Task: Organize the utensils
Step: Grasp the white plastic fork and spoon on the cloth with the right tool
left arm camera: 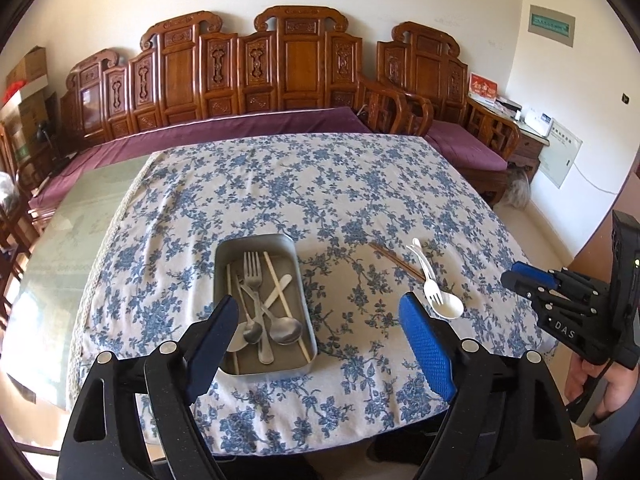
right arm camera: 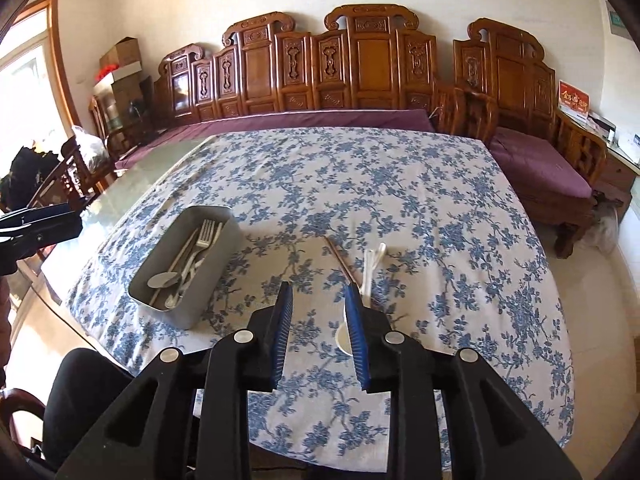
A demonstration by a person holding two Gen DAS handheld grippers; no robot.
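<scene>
Our left gripper (left arm camera: 320,340) gapes empty above the metal tray (left arm camera: 298,276); our right gripper (right arm camera: 318,336), parted, empty, should next pinch the white plastic spoon (left arm camera: 442,304).

Both handheld tools were black plastic. The left gripper (left arm camera: 320,312) had silver round pivot pins and blue knurled pads (left arm camera: 426,350). At three o'clock, the right gripper (left arm camera: 520,276) bore white "DAS" lettering, gripped by a hand (left arm camera: 600,390).
</scene>
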